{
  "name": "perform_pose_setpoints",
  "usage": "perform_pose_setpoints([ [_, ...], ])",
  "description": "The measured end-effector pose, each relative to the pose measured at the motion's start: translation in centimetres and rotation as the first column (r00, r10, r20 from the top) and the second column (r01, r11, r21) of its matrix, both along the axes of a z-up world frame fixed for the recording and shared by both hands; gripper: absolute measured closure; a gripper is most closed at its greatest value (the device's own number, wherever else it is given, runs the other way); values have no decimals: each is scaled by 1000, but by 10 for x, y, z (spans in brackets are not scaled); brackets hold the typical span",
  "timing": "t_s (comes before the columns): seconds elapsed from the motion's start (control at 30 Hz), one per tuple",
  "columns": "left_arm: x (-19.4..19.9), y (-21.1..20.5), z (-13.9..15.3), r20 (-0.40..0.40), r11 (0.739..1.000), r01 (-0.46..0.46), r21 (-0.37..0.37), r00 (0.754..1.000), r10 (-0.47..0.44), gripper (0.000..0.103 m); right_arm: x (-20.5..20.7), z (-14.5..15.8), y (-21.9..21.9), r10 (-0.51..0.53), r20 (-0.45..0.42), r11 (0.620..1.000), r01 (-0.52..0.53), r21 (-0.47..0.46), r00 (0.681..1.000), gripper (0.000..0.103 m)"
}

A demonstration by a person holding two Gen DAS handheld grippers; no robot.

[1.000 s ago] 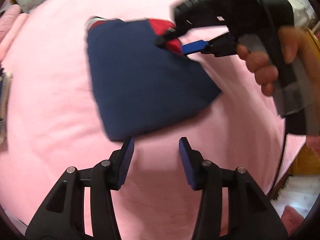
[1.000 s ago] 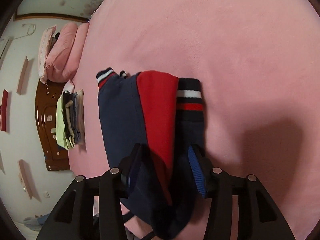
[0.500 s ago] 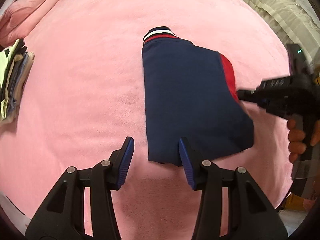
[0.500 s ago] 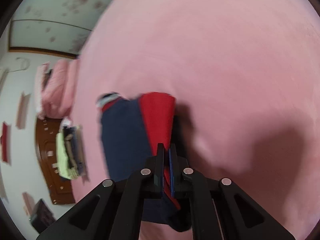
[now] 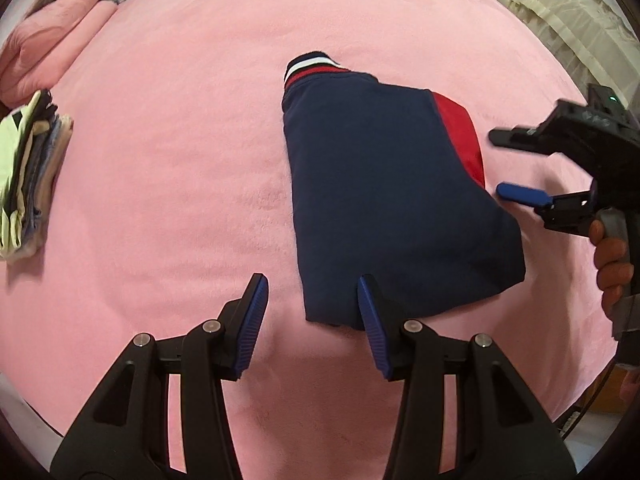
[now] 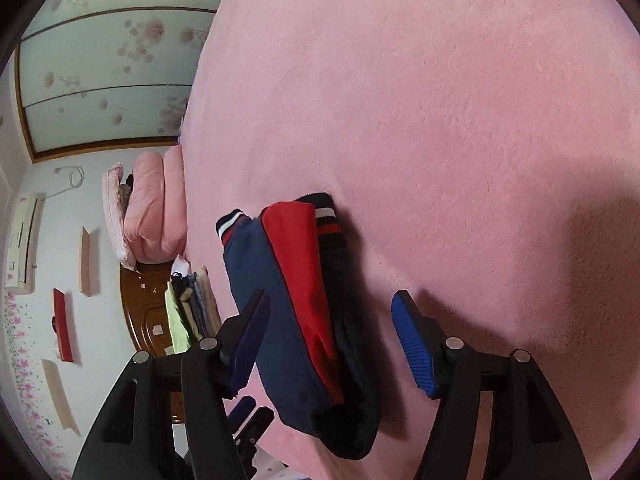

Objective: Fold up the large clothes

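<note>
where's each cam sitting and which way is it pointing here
Left wrist: on the left gripper, looking down the pink bed at the folded navy and red garment; its open fingers show, plus the right gripper and hand.
Right wrist: on the right gripper, rolled sideways, facing the garment's edge; open fingers show.
Shared: garment, bed, clothes stack.

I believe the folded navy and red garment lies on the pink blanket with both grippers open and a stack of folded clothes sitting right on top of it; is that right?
Not quite: the stack of folded clothes sits apart from the folded navy and red garment, off at the edge of the pink blanket, as the left wrist view shows. The rest holds: the left gripper and right gripper are both open.
</note>
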State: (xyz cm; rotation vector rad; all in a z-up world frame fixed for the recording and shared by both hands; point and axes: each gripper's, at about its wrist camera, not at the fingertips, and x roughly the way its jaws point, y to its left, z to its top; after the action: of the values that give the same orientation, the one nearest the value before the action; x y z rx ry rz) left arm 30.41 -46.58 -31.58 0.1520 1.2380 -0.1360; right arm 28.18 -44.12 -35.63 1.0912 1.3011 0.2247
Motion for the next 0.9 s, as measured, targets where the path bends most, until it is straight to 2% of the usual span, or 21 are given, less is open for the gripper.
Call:
perform_pose_setpoints([
  [0.13, 7, 1, 0, -1, 1000, -28, -6, 1000, 28, 60, 4, -8, 0, 77, -17, 996, -78, -49, 997, 40],
  [0.17, 9, 2, -1, -4, 999, -41, -11, 999, 41, 60, 7, -9, 6, 93, -14, 993, -94, -69, 996, 43],
  [0.2, 10, 4, -1, -7, 998, -56, -19, 998, 56, 60, 11, -8, 10, 115, -2, 990, -115, -84, 993, 62],
  [0.23, 10, 6, -1, -8, 997, -68, -23, 998, 68, 60, 14, -5, 14, 135, 18, 988, -133, -82, 991, 87],
  [0.27, 10, 10, -1, -12, 996, -81, -25, 997, 81, 60, 16, 0, 20, 145, 38, 986, -141, -91, 989, 91],
  [0.33, 11, 15, 0, -14, 995, -98, -26, 995, 97, 60, 21, 15, 34, 191, 87, 974, -178, -138, 978, 94],
  [0.4, 11, 22, 2, -9, 993, -117, -14, 993, 117, 60, 24, 29, 46, 233, 143, 968, -216, -125, 962, 95],
  [0.5, 15, 36, 5, 4, 986, -166, 6, 986, 166, 60, 32, 48, 58, 236, 216, 969, -245, 14, 947, 95],
  [0.6, 19, 55, 7, -4, 973, -231, -18, 973, 230, 60, 36, 69, 68, 235, 294, 953, -280, 118, 926, 96],
  [0.67, 21, 67, 8, -18, 963, -267, -44, 964, 267, 60, 35, 74, 71, 220, 308, 952, -272, 140, 926, 96],
  [0.7, 22, 69, 8, -21, 960, -276, -49, 961, 275, 60, 35, 72, 71, 223, 292, 959, -263, 106, 930, 96],
  [0.77, 21, 73, 12, -18, 960, -277, -49, 961, 276, 60, 29, 62, 62, 261, 183, 964, -247, -96, 948, 96],
  [0.8, 21, 73, 12, -14, 962, -270, -49, 963, 270, 60, 26, 54, 59, 280, 112, 945, -254, -204, 954, 96],
  [0.83, 22, 73, 13, -10, 964, -261, -50, 965, 261, 60, 23, 46, 55, 292, 56, 924, -267, -273, 955, 96],
  [0.9, 22, 72, 14, -8, 967, -248, -55, 969, 248, 60, 16, 47, 46, 279, 48, 923, -254, -288, 959, 96],
])
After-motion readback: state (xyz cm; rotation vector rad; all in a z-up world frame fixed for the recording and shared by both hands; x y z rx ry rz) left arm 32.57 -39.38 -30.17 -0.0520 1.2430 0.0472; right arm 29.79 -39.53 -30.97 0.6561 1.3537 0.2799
